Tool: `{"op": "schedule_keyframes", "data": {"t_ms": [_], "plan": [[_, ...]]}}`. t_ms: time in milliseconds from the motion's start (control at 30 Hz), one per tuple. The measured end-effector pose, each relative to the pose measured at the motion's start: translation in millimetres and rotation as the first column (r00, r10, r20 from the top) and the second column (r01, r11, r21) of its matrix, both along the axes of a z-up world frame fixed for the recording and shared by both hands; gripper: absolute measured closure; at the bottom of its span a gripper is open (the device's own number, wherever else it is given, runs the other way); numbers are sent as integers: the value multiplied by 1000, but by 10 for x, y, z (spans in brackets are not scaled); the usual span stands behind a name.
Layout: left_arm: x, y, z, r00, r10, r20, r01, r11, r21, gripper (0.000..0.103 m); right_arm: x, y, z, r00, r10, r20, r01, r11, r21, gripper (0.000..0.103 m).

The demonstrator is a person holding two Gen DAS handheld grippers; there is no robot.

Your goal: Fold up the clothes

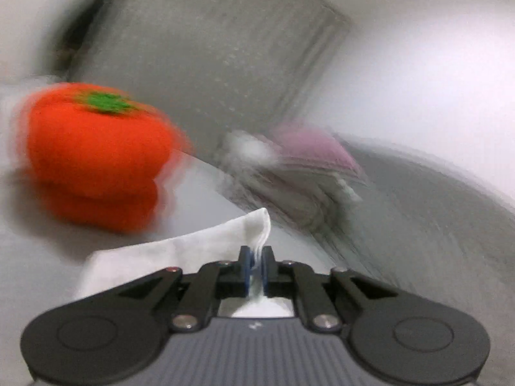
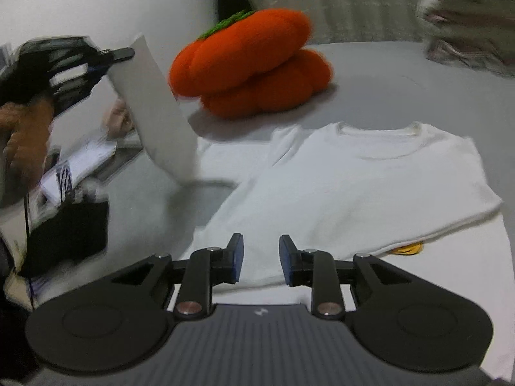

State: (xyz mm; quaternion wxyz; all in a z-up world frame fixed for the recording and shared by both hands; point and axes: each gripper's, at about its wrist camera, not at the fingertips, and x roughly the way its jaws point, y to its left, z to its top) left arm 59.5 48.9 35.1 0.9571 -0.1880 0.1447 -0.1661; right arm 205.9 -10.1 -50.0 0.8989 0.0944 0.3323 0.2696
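A white T-shirt (image 2: pixel 370 186) lies flat on a pale grey surface (image 2: pixel 402 77), collar at the far side, partly folded over itself. A yellow print (image 2: pixel 407 248) peeks from under the fold. My left gripper (image 1: pixel 256 259) is shut on a bunched edge of the shirt (image 1: pixel 180 254). In the right wrist view, that left gripper (image 2: pixel 124 53) is blurred at the upper left and holds a flap of the shirt (image 2: pixel 154 103) up off the surface. My right gripper (image 2: pixel 260 257) hovers over the shirt's near part, open, with nothing gripped between its pads.
An orange pumpkin plush (image 2: pixel 251 64) with a green top sits just beyond the shirt, also blurred at the left (image 1: pixel 96 148). A pile of pink and grey clothes (image 2: pixel 470 22) lies far right. Papers and a black item (image 2: pixel 64 228) crowd the left, beside a person's hand (image 2: pixel 22 135).
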Motion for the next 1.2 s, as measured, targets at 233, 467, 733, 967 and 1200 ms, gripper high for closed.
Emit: {"op": "schedule_keyframes", "data": {"t_ms": [233,467,733,967,1200], "plan": [[110,80,-171,994,84,-73,-83,996,10,58,301,-752,-169,950,-231,-208,271,944,190,63],[351,665,-562,911,265,-315,-300,952,-67,58,373,-857,-387,900,-259,-351,352,906,234,60],[377,542,-727,871,254,-420,-283,959,-7,58,419,-1006,-519,866,-249,-433,411,848,335,52],[452,542,-769,862,255,-439,-275,961,19,58,429,-1052,-579,852,-230,-470,434,812,390,51],[518,507,-822,857,280,-432,-274,959,77,58,324,-1061,-220,910,-229,-345,368,830,420,97]]}}
